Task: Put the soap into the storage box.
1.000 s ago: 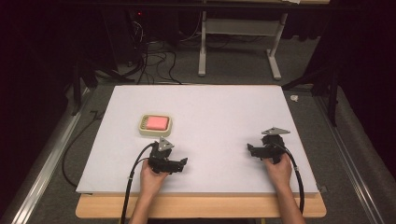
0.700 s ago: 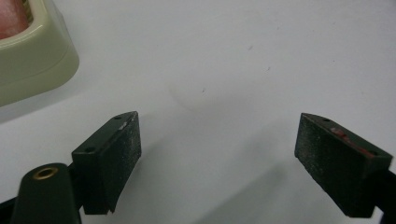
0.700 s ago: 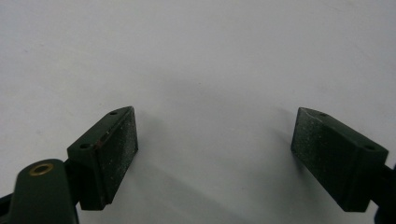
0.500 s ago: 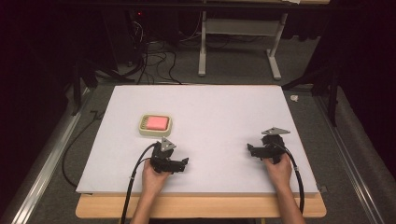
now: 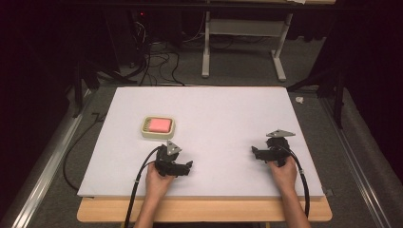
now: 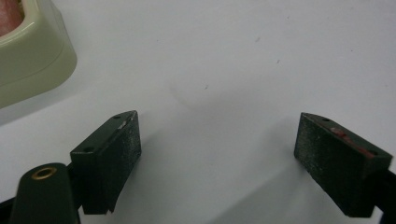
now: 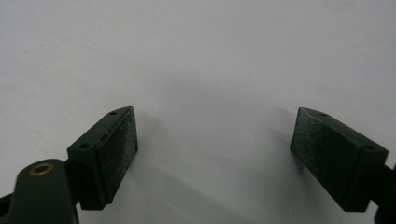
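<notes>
So from the high view I've got both hands parked low near the front edge of the white board (image 5: 223,109), forearms coming straight up from the bottom. The left gripper (image 5: 183,167) sits in my left hand (image 5: 157,178) toward the left-centre of the board, and the right gripper (image 5: 259,153) is well apart from it in the right hand (image 5: 283,172) over on the right side. Both are resting right down at the board surface. In the left gripper view the jaws are spread wide with nothing between them, just bare white board, and it's the same story in the right gripper view: wide open, holding nothing. The thing closest to the action is the cream tray (image 5: 158,127) with a pink block (image 5: 158,124) lying in it. It sits just beyond the left gripper, slightly to its left, near but not touching. In the left gripper view the tray's corner (image 6: 32,56) pokes in at the upper left, outside the jaws. It's well away from the right gripper.
</notes>
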A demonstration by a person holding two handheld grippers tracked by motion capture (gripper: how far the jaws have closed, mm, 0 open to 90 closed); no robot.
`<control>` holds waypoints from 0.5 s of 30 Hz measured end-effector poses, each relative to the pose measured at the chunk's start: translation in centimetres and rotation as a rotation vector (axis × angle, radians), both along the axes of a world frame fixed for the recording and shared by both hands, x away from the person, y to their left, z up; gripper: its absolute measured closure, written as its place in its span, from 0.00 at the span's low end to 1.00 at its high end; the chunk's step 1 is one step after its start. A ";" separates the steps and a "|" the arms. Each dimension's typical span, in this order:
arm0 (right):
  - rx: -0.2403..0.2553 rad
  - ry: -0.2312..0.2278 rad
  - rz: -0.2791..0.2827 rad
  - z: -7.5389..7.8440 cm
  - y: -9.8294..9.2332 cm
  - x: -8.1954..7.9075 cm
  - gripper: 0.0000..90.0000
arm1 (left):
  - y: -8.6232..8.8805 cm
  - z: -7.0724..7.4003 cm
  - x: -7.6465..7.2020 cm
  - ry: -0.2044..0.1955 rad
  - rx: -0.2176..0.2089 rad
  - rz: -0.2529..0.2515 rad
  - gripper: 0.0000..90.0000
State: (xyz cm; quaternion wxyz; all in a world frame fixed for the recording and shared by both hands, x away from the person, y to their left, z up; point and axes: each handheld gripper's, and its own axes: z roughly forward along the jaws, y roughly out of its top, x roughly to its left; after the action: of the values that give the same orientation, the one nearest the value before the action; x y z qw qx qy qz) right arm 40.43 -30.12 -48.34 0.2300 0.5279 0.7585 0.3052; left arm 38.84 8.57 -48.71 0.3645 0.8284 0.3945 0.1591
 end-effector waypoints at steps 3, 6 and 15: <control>-0.001 -0.001 0.002 0.0 0.0 0.0 0.17 | 0.0 0.0 0.0 0.000 -0.001 0.000 0.16; -0.001 -0.001 0.002 0.0 0.0 0.0 0.17 | 0.0 0.0 0.0 -0.003 -0.001 0.002 0.16; 0.000 0.000 0.000 0.0 0.0 0.0 0.17 | 0.0 -0.1 0.0 -0.004 -0.001 0.002 0.16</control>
State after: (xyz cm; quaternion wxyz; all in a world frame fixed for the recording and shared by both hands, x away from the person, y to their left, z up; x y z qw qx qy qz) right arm 40.43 -30.12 -48.34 0.2298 0.5280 0.7584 0.3052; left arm 38.79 8.57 -48.77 0.3655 0.8275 0.3946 0.1609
